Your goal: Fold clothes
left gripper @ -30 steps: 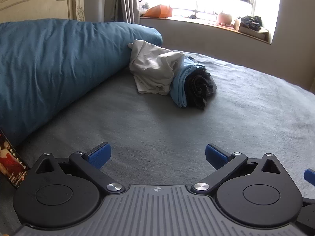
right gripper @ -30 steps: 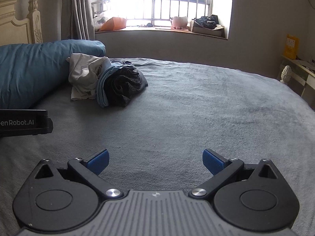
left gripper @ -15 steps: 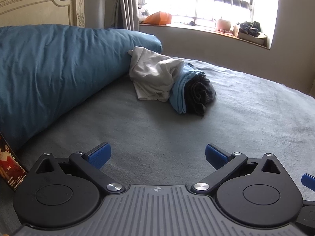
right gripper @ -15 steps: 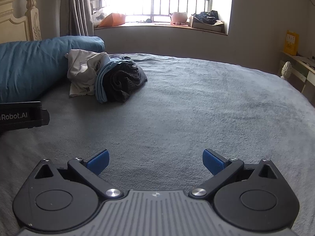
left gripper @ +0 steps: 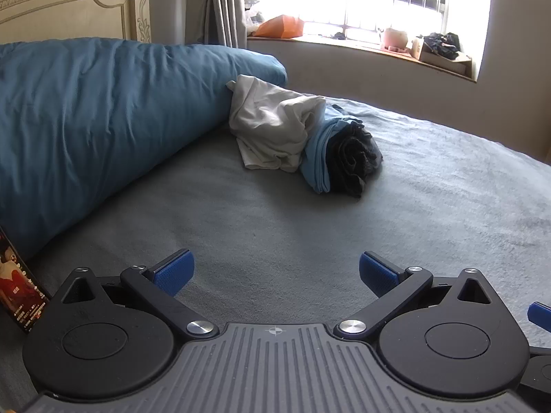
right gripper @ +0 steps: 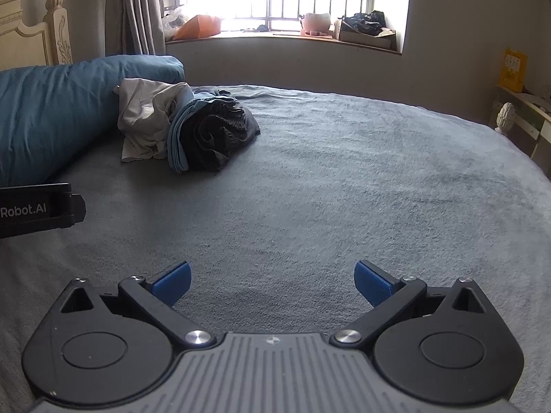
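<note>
A crumpled pile of clothes lies on the grey bed: a white garment point(left gripper: 272, 130) point(right gripper: 144, 120), a light blue one point(left gripper: 318, 158) point(right gripper: 177, 137) and a dark one point(left gripper: 354, 160) point(right gripper: 217, 137). The pile leans against a blue duvet roll. My left gripper point(left gripper: 275, 272) is open over bare bedding, well short of the pile. My right gripper point(right gripper: 272, 280) is open too, with nothing between its blue pads, and the pile is far ahead to its left. The left gripper's body point(right gripper: 38, 210) shows at the left edge of the right wrist view.
A rolled blue duvet point(left gripper: 96, 120) point(right gripper: 51, 103) lies along the left by a cream headboard point(left gripper: 69, 10). The grey bedspread point(right gripper: 344, 179) stretches wide to the right. A windowsill point(right gripper: 292, 39) with clutter is behind. A printed box point(left gripper: 17, 296) stands near left.
Both grippers have tilted or moved slightly, so the pile sits a little lower in the left view and higher in the right one. Jaws stayed open; the clothes have not moved.
</note>
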A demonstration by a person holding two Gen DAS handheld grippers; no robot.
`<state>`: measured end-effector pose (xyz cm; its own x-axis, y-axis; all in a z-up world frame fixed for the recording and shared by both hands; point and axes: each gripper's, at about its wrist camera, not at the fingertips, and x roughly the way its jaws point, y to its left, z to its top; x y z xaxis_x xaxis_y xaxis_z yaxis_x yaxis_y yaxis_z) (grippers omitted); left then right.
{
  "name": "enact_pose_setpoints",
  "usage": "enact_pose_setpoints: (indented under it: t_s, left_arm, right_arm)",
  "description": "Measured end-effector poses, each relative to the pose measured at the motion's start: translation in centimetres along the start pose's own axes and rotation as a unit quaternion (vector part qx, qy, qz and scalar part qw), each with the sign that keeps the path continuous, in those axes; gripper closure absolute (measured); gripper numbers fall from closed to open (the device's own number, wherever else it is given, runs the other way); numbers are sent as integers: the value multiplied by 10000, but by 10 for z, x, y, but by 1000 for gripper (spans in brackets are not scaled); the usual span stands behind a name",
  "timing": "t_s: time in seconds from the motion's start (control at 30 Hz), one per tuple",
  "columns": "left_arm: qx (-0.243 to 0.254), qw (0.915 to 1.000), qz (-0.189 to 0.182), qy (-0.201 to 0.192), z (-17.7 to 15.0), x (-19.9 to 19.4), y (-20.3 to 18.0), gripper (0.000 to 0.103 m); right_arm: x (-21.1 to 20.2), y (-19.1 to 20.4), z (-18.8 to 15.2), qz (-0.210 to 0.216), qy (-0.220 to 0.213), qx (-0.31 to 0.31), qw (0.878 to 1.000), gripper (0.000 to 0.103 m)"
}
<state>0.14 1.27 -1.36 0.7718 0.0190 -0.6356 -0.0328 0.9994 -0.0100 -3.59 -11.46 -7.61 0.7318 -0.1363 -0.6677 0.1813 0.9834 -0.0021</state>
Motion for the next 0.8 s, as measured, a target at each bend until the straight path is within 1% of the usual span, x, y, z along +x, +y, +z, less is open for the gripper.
enact_pose_setpoints:
  t_s: [0.3, 0.6, 0.8]
  left_arm:
    - [38, 10000, -12, 65, -2, 2, -2, 0]
    - [93, 9999, 36, 39, -3, 3, -6, 0]
    - [165, 9998, 94, -103, -2, 7, -8, 0]
  right_arm:
    - [4, -1, -1, -18, 47, 46, 10000, 0]
    - [6, -4, -1, 22, 55, 123, 9999, 0]
    - [5, -9, 1, 58, -28, 130, 9999, 0]
